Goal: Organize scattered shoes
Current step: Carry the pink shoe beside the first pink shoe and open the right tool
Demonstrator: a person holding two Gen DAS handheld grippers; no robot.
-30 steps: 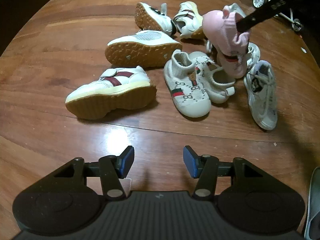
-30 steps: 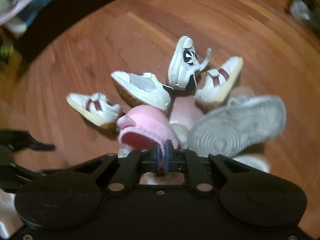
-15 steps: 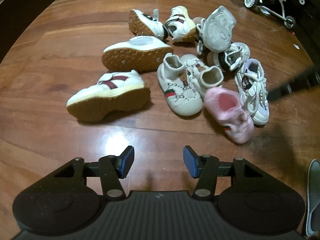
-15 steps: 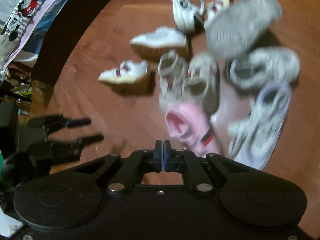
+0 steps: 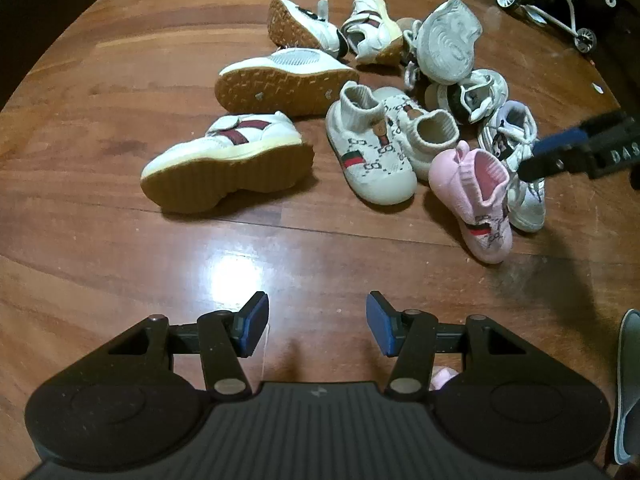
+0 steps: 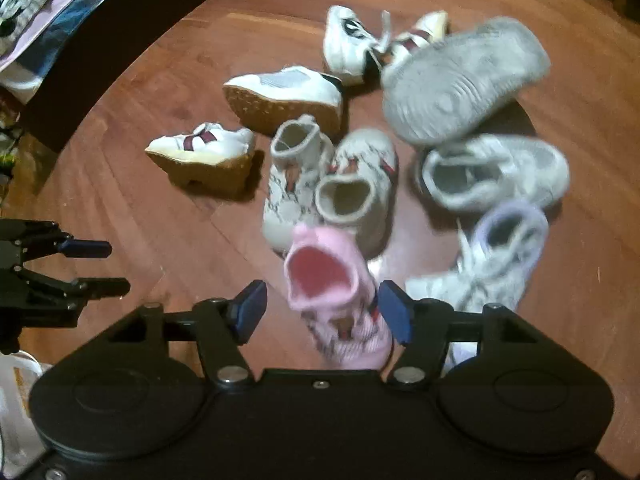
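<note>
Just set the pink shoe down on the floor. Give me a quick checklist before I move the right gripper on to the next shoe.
1. Right gripper released: ok. Its jaws have just been opening; the pink shoe sits between them, pads apart from it.
2. Pink shoe resting on the wooden floor: ok, it lies there sole down.
3. Pink shoe clear of its neighbours: not ok, it sits close against the lilac-trimmed sneaker.
4. Left gripper free: ok, open, nothing between its pads.
5. Pink shoe's mate found: cannot tell; something pink peeks out behind the left gripper.
6. Pile sorted: not ok; the grey-soled shoe lies sole up on others.
</note>
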